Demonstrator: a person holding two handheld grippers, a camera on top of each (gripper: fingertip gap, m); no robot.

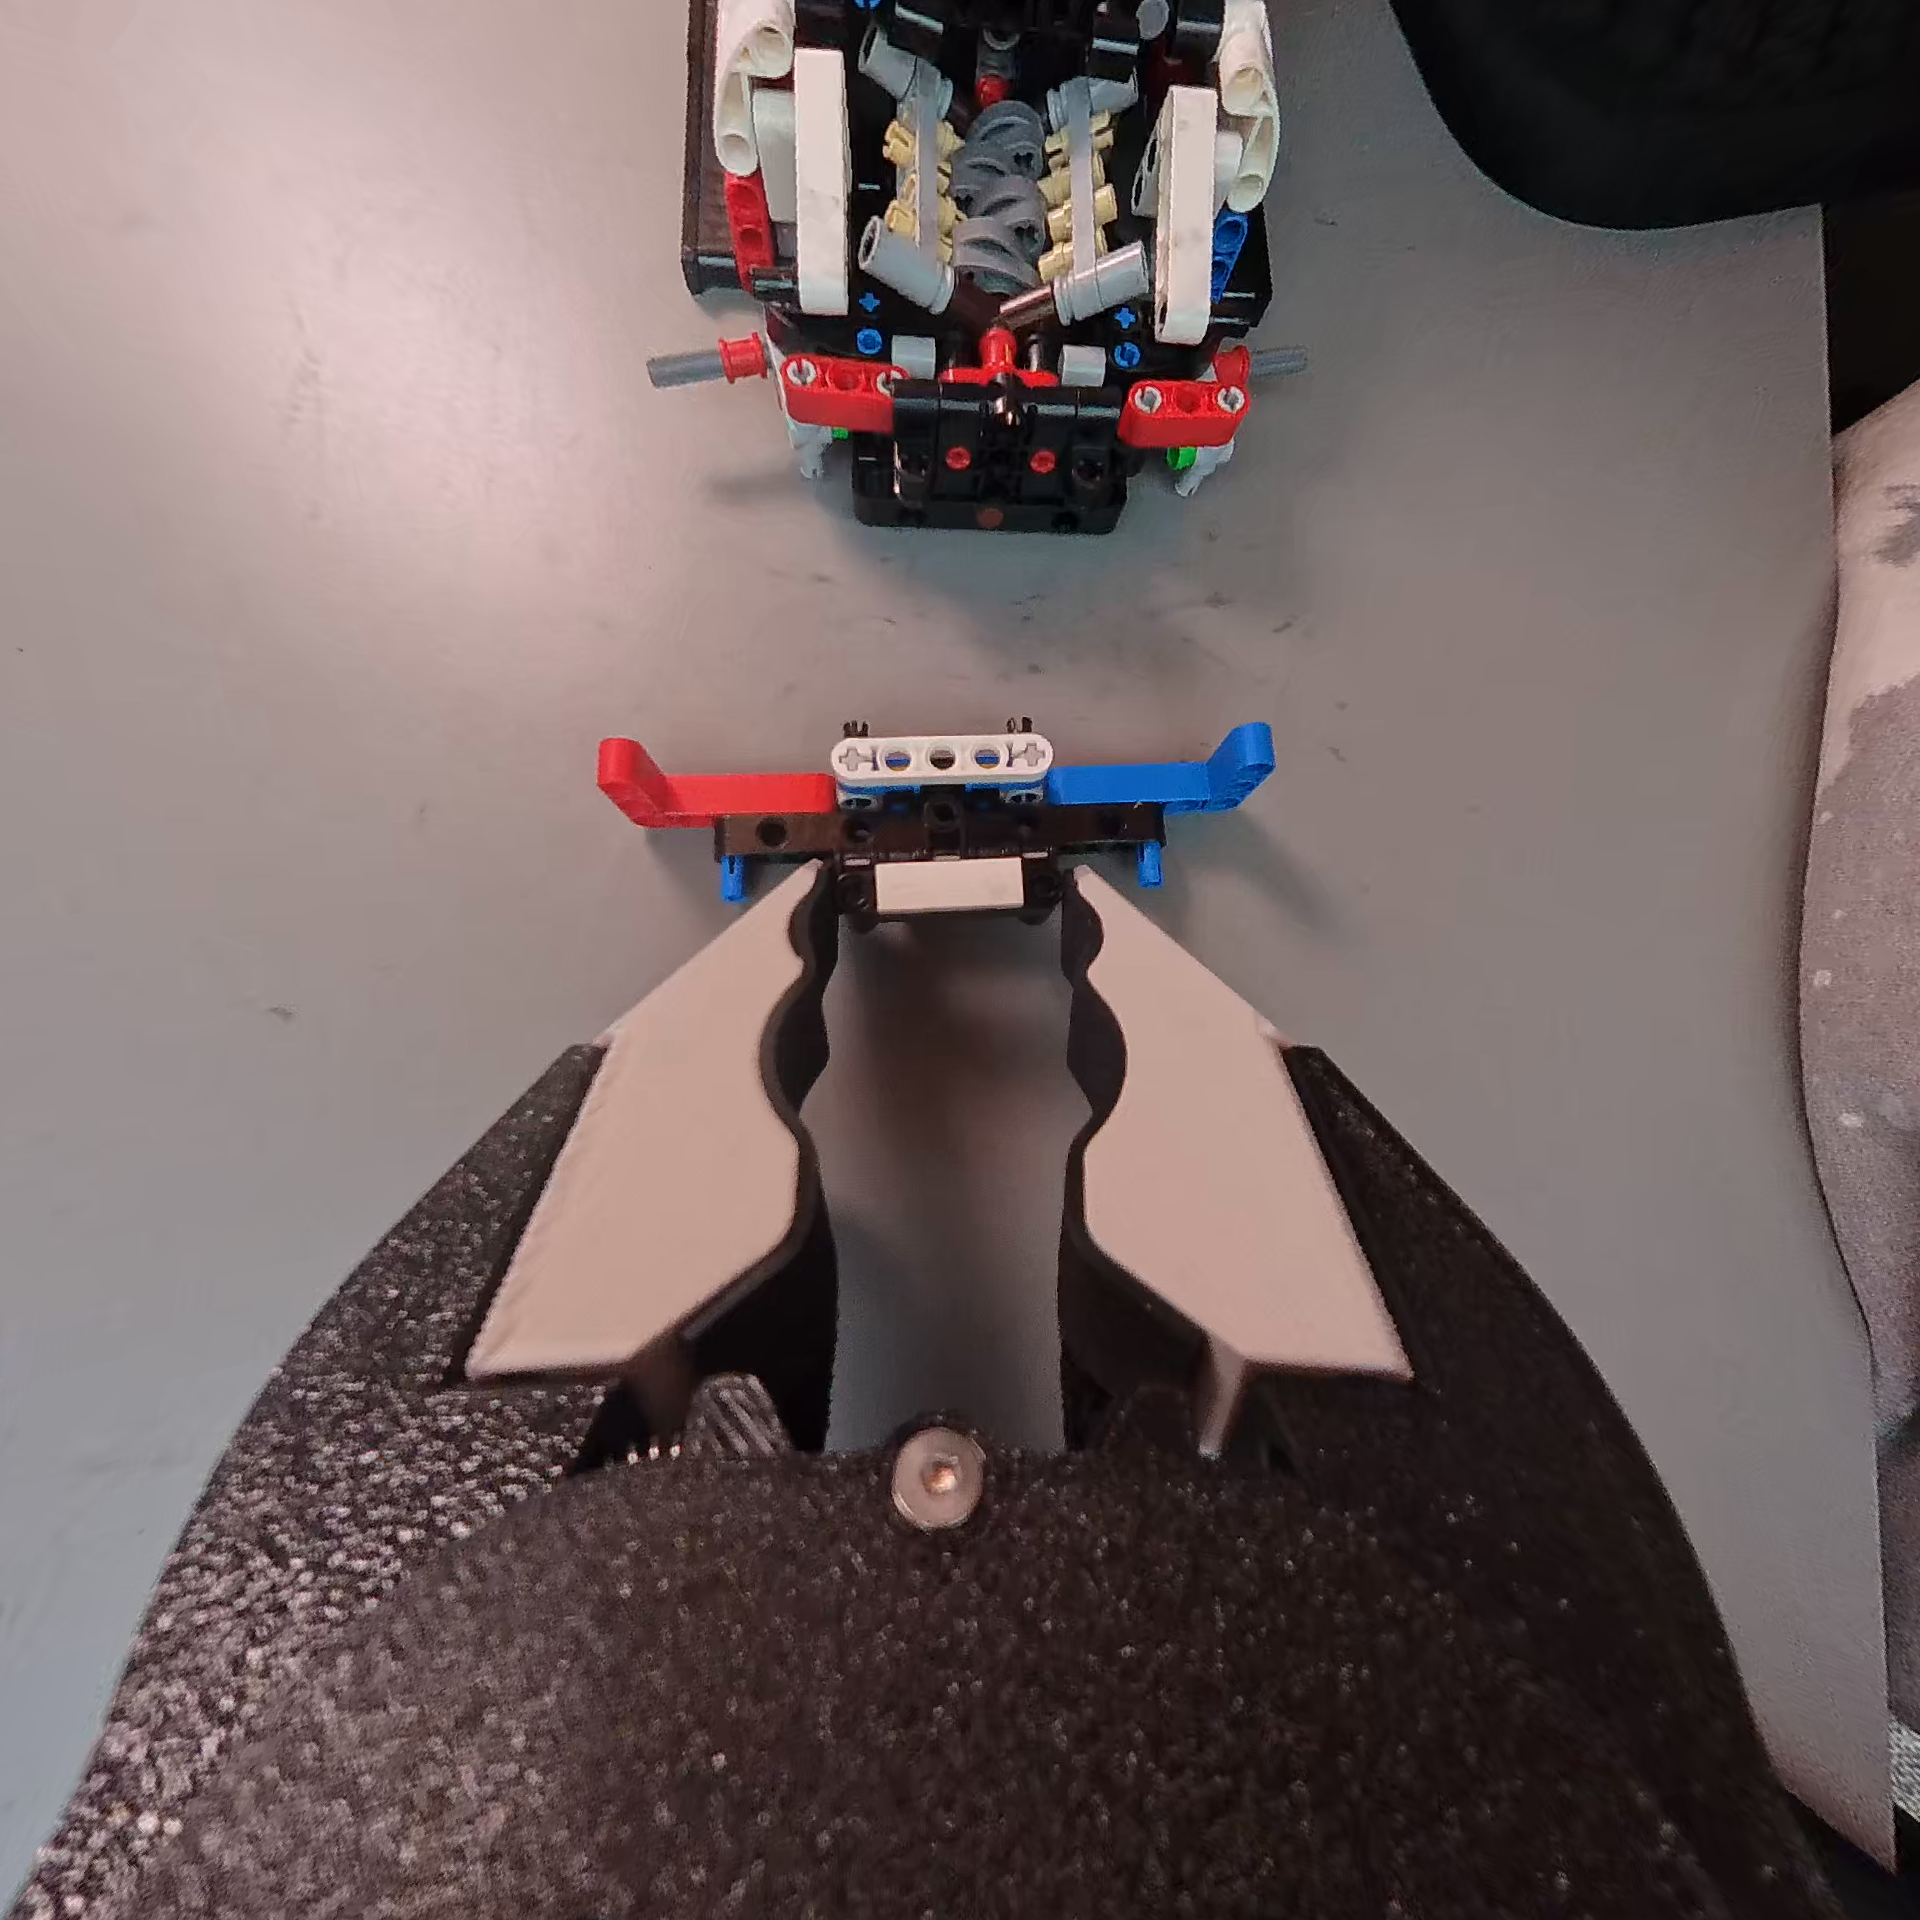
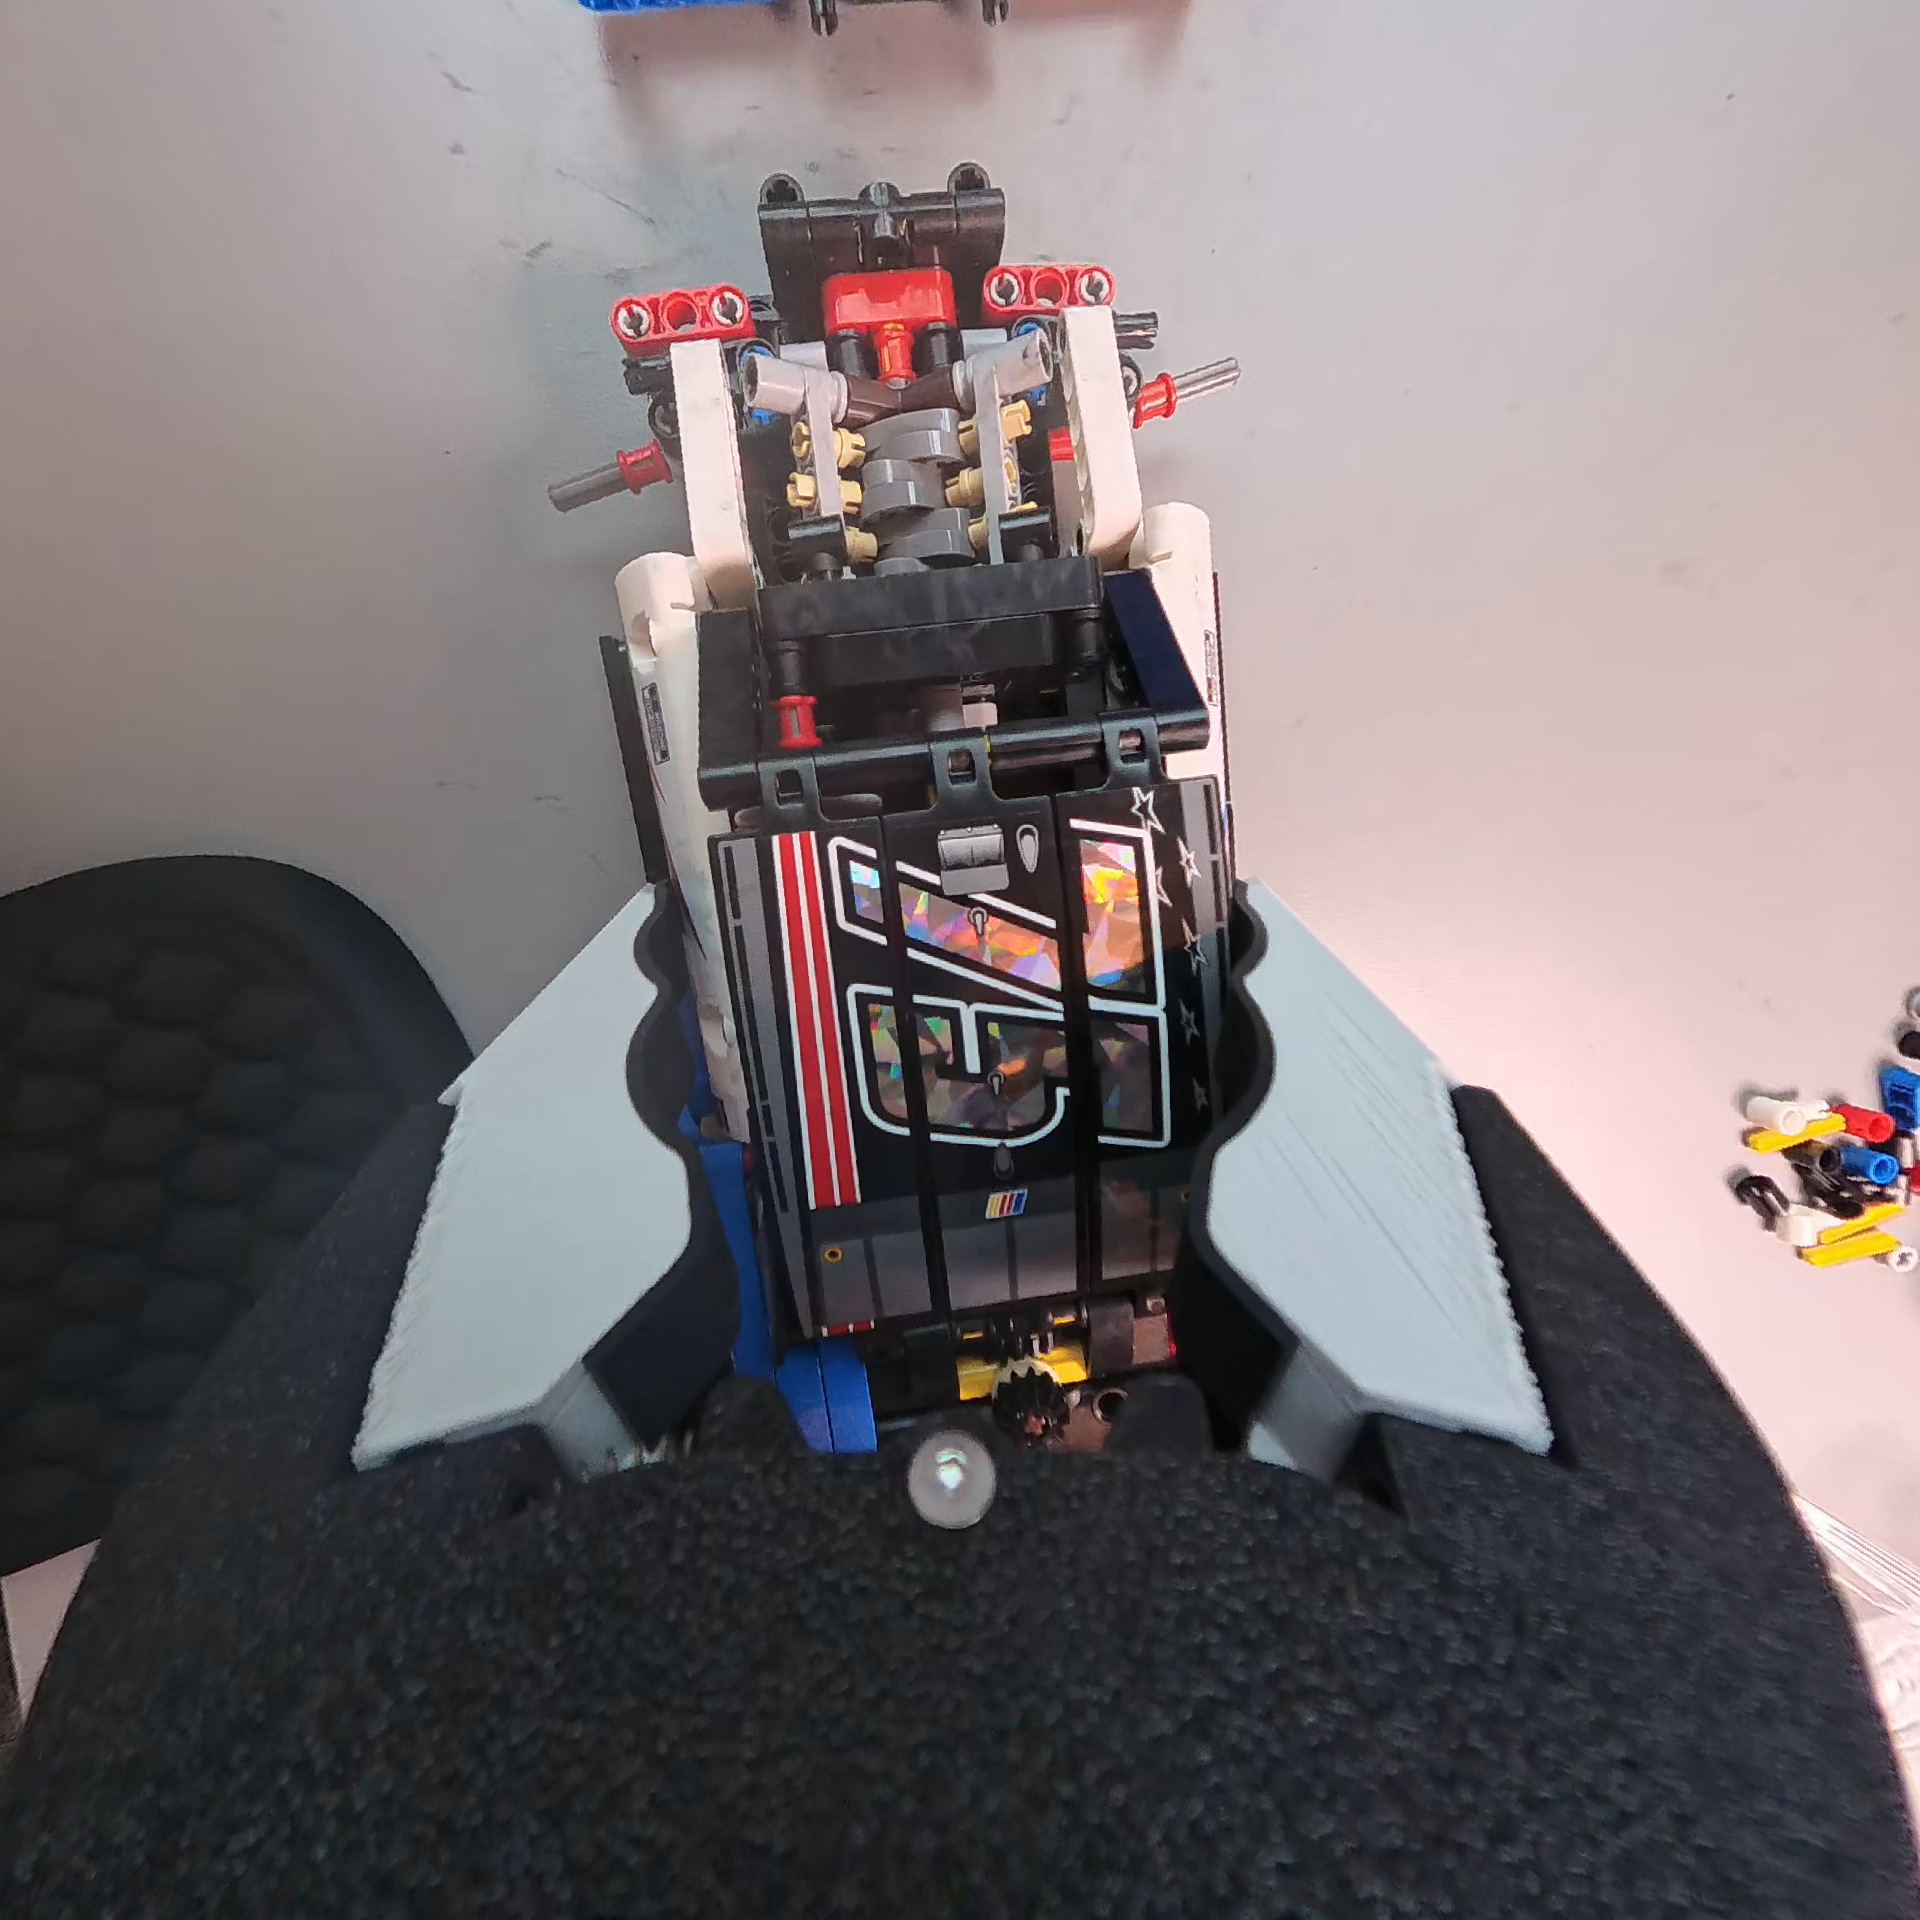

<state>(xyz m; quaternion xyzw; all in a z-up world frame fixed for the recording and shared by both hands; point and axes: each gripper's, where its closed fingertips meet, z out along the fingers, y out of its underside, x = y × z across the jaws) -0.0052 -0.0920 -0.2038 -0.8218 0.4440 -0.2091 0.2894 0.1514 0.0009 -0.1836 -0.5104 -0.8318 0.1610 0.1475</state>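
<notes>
My left gripper (image 1: 948, 891) is shut on the near white-and-black block of a small brick sub-assembly (image 1: 935, 795). This sub-assembly has a red arm on the left, a blue arm on the right and a white beam on top, and it rests on the grey table (image 1: 312, 623). A brick-built car model (image 1: 977, 260) stands farther ahead, its open engine end facing me. My right gripper (image 2: 951, 914) is shut on the same car model (image 2: 914, 582), with its fingers (image 2: 582, 1091) pressed against both sides of the black stickered roof. The car's engine end points away.
A pile of small loose brick parts (image 2: 1839, 1174) lies on the table at the right. A black padded seat (image 2: 156, 1091) sits at the left edge of the right wrist view. Dark fabric (image 1: 1662, 94) and grey cloth (image 1: 1870, 935) border the table at the right of the left wrist view. The grippers' ends are close to 20 centimeters from one another.
</notes>
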